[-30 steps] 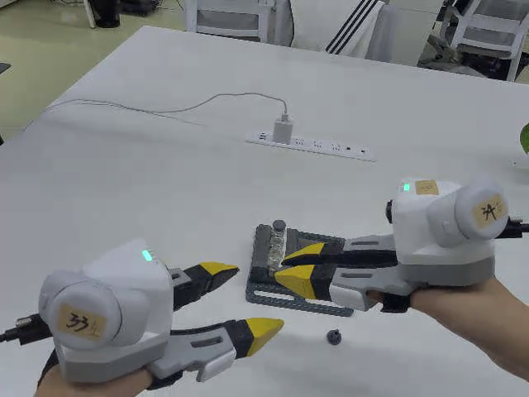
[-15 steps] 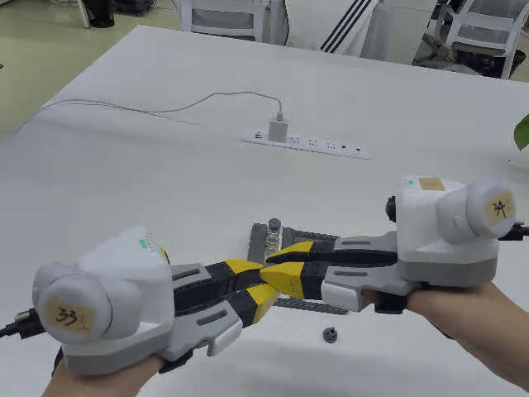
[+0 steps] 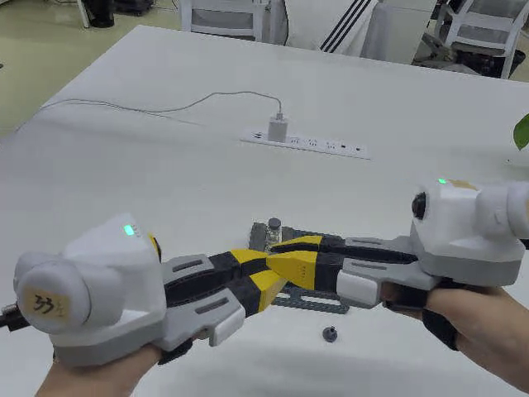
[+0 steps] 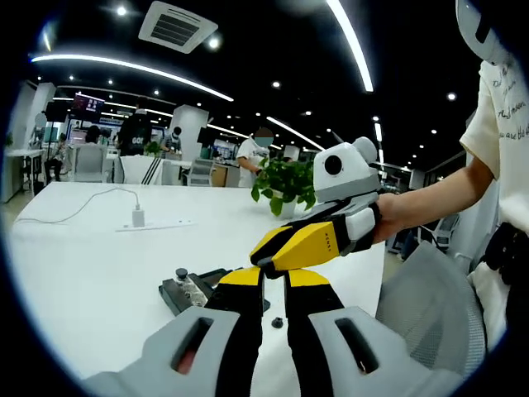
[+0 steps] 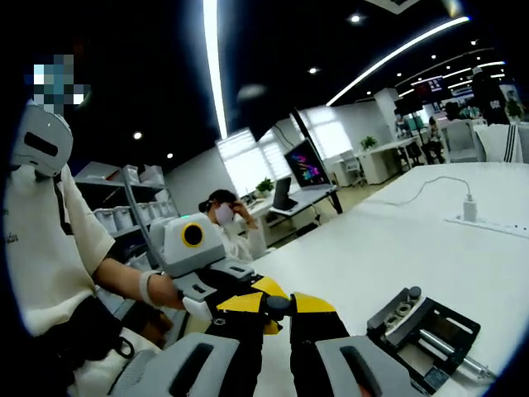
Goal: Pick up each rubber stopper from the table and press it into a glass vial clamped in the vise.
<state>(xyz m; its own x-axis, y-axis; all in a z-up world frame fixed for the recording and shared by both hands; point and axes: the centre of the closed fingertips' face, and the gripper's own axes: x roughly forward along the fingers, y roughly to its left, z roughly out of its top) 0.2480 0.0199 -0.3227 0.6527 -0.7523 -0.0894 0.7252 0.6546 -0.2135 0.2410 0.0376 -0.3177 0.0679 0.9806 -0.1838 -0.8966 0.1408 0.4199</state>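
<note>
Looking down from the headset, I see both tools meeting nose to nose low over the white worktop [image 3: 165,182]. The right hand-held gripper [image 5: 278,300], white-bodied with black jaws tipped in yellow, is closed onto a small dark rubber stopper [image 5: 278,306]. In the right gripper view the stopper sits pinched between the yellow tips. The left hand-held gripper [image 4: 274,278], of the same make, has its jaws drawn narrow, with just a slit between them. I see nothing held in that slit. Its tips lie right against the right one's tips, but I cannot tell whether they touch the pinched stopper.

Just behind and below the meeting tips, a black metal vise [image 5: 450,318] lies flat on the worktop. It clamps a small clear glass vial [image 3: 273,238], which stands upright. The vial's mouth carries a dark round plug [image 3: 274,223]. A loose dark stopper [image 3: 330,334] lies on the worktop in front of the vise, on my side, apart from both tools.

Farther back, a white power strip [image 3: 318,146] lies across the worktop. A white charger block [image 3: 276,130] is plugged into its left end, and a thin grey cable [image 3: 149,108] runs off to the left. In the left gripper view, a green leafy plant [image 4: 285,184] stands beyond the right tool.
</note>
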